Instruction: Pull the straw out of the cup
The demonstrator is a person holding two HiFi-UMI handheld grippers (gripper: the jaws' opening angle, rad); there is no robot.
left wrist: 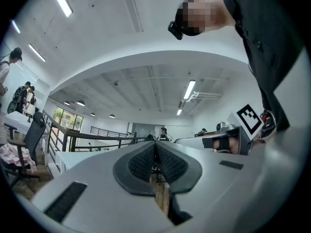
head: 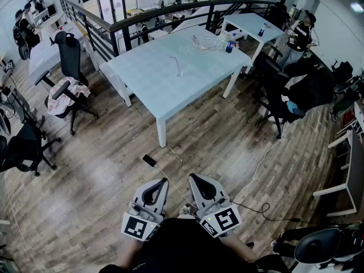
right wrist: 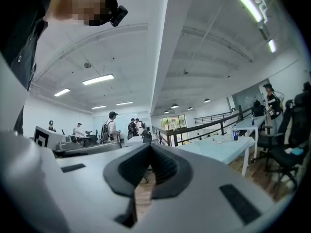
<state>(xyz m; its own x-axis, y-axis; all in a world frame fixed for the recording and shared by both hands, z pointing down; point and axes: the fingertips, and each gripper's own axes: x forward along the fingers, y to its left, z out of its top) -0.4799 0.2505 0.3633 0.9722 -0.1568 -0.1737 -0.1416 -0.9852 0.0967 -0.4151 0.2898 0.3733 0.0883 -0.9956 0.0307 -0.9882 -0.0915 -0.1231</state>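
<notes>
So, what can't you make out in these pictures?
- Head view: the clear items on the far table are too small to tell cup from straw.
- Left gripper view: the shut left gripper blocks the lower half, and no cup shows.
- Right gripper view: past the shut right gripper, the table's items are tiny.
- Head view: the dark thing on the floor is too small to name.
</notes>
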